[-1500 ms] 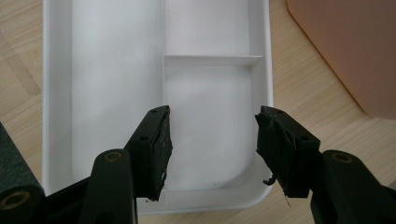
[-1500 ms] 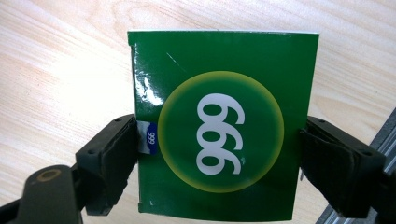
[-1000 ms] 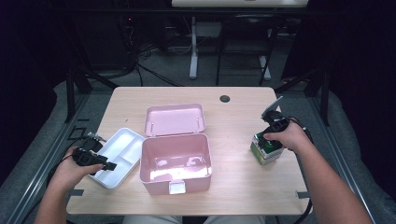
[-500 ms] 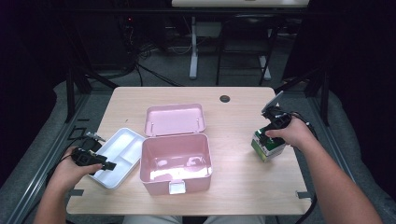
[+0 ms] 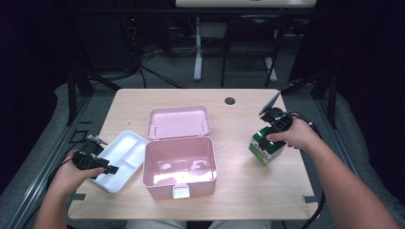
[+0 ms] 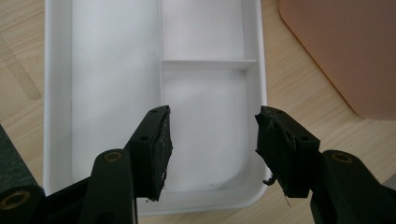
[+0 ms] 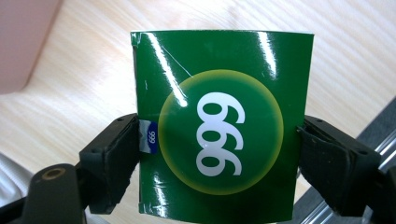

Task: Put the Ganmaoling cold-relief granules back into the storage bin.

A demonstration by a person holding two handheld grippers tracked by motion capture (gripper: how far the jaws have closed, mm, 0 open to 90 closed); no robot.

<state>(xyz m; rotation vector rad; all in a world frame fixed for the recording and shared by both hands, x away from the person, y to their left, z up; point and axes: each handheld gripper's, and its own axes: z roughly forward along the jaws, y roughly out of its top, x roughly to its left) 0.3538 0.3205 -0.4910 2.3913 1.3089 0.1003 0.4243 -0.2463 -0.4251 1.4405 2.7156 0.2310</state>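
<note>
the green box (image 7: 219, 126) is a glossy carton, its printed face showing a yellow-rimmed green disc with white figures and a small blue tab at one edge; light streaks run across the sheen. the right gripper (image 7: 219, 158) pinches it, one black jaw pressed on each side wall. in the high view the box (image 5: 264, 147) sits tilted at the right part of the table (image 5: 248, 191), under the right hand (image 5: 295, 135), well apart from the pink case.

the table is pale wood with a fine straight grain and a small dark round grommet (image 5: 229, 100) near its far edge.

the case (image 5: 179, 164) is smooth pink plastic, a rounded rectangle, with its lid (image 5: 179, 121) thrown back flat behind it and a small latch (image 5: 179, 192) on the front wall. its inside is bare and shiny. it stands between the two hands, in the path from the box to the tray.

the tray (image 6: 116, 70) is white matte plastic with rounded corners and thin raised dividers that make one long compartment and two shorter ones; all lie bare. in the high view the tray (image 5: 125, 153) lies just left of the case, nearly touching it.

the left gripper (image 6: 212, 140) hangs over the tray's near end with its jaws spread, gripping nothing; their pads look worn and frayed.
</note>
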